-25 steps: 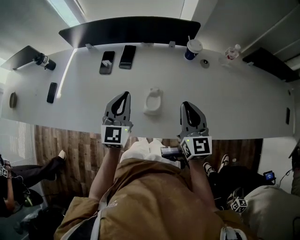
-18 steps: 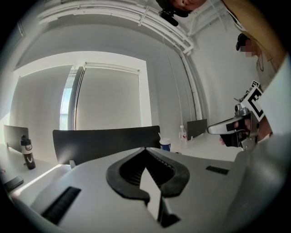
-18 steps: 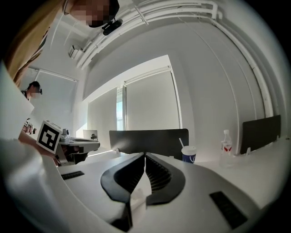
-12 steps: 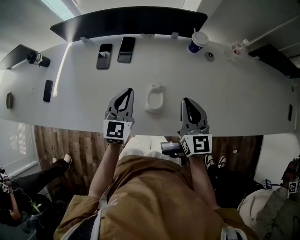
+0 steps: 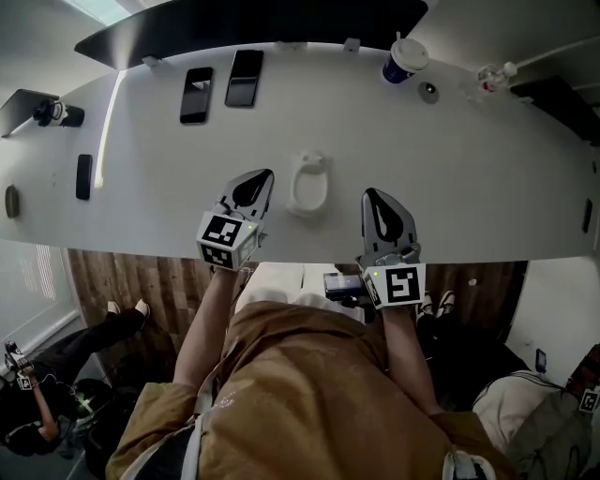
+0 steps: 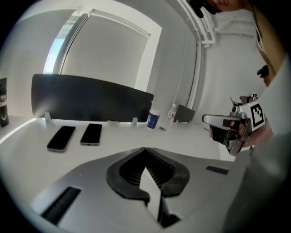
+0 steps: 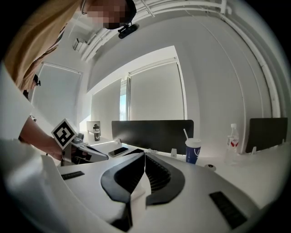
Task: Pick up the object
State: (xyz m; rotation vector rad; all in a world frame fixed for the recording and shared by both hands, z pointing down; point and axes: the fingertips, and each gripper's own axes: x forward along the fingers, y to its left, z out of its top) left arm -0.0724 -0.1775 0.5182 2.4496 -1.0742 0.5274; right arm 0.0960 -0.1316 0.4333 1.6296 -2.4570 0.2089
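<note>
The left hand-held gripper (image 5: pixel 255 186) has its jaws closed together with nothing between them; its own view shows the ribbed pads meeting at the tip (image 6: pixel 144 152). It sits rolled to one side over the near edge of the desk (image 5: pixel 487 178), pointing slightly toward the middle. The right hand-held gripper (image 5: pixel 377 204) is likewise closed and empty (image 7: pixel 144 154), and points straight across the desk.

The white object (image 5: pixel 307 185), an oval piece with a hollow centre, lies on the desk between the two hand-held grippers, a little beyond their tips and touching neither.

Farther back, a dark phone (image 5: pixel 195 94) and a second phone (image 5: pixel 244 78) lie side by side. A paper cup (image 5: pixel 404 58) with a straw and a clear bottle (image 5: pixel 494 75) stand toward the far right, in front of a dark screen (image 5: pixel 253 28).
</note>
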